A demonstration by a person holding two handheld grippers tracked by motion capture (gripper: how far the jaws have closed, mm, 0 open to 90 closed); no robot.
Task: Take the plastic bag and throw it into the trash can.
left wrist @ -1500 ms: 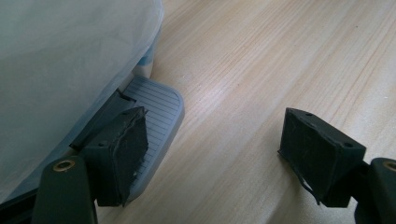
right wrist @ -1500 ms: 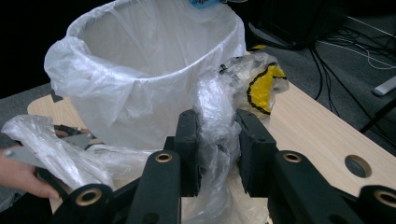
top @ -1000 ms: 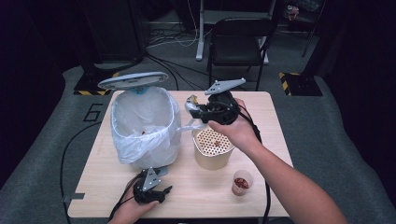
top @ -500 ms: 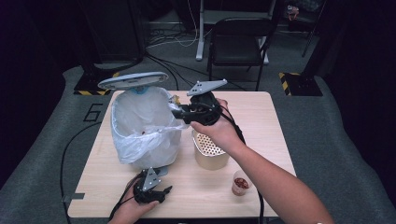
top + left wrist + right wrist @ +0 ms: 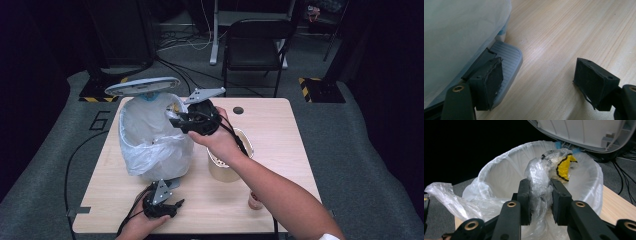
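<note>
Since the earlier frames the right gripper [image 5: 175, 118] has travelled left from above the perforated tub [image 5: 231, 165] to the open mouth of the pedal bin [image 5: 155, 142]; its load has come with it, so the drop into the bin appears imminent, though not yet made.

Left to right: a painted figure "6" [image 5: 99, 120] on the grey floor left of the table is the only legible writing; no brand or label can be read on bin, tub or wrapper. The bin stands at the left of the table [image 5: 280, 130], lid [image 5: 142, 86] raised, lined with a white bag whose slack hangs over the rim. At the near edge the left gripper [image 5: 172, 206] has stayed put; its jaws stand spread with nothing between them, one pad resting on or just over the grey ribbed pedal [image 5: 507, 62]; contact cannot be confirmed. The right gripper's pads are pressed onto a crumpled clear plastic wrapper [image 5: 541, 185] with a yellow, black-edged print, held above the liner's opening. Right of the bin sits the cream tub, partly hidden by the right forearm; a small cup with reddish contents [image 5: 256, 200] stands near the right front edge.
</note>
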